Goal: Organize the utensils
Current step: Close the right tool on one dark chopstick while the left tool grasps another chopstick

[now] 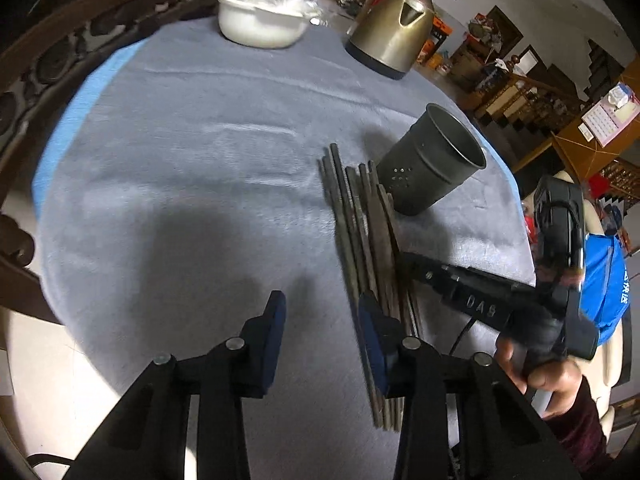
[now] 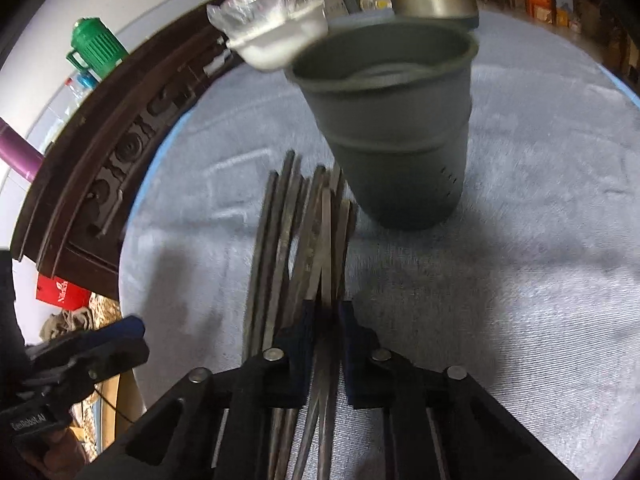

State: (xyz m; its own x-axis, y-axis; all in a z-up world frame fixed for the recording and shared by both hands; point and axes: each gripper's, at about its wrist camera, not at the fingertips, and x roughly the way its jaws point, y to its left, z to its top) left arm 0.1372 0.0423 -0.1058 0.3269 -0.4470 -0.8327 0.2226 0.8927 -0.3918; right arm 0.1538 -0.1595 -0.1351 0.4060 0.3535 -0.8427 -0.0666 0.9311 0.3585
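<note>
Several dark chopsticks (image 1: 356,224) lie in a bundle on the grey tablecloth (image 1: 180,160), beside a dark metal utensil cup (image 1: 430,160) that stands upright. My left gripper (image 1: 322,300) is open and empty, just left of the bundle's near end. My right gripper (image 2: 326,308) is shut on a few chopsticks (image 2: 326,240) from the bundle, its fingers (image 2: 306,320) narrow around them. The cup (image 2: 392,128) stands right behind the chopstick tips. The right gripper also shows in the left wrist view (image 1: 412,260), reaching in from the right.
A white bowl with plastic wrap (image 1: 264,12) and a brass-coloured kettle (image 1: 394,28) stand at the far side of the table. A carved dark wooden chair back (image 2: 100,160) curves along the table's left edge. A green jug (image 2: 94,46) is beyond it.
</note>
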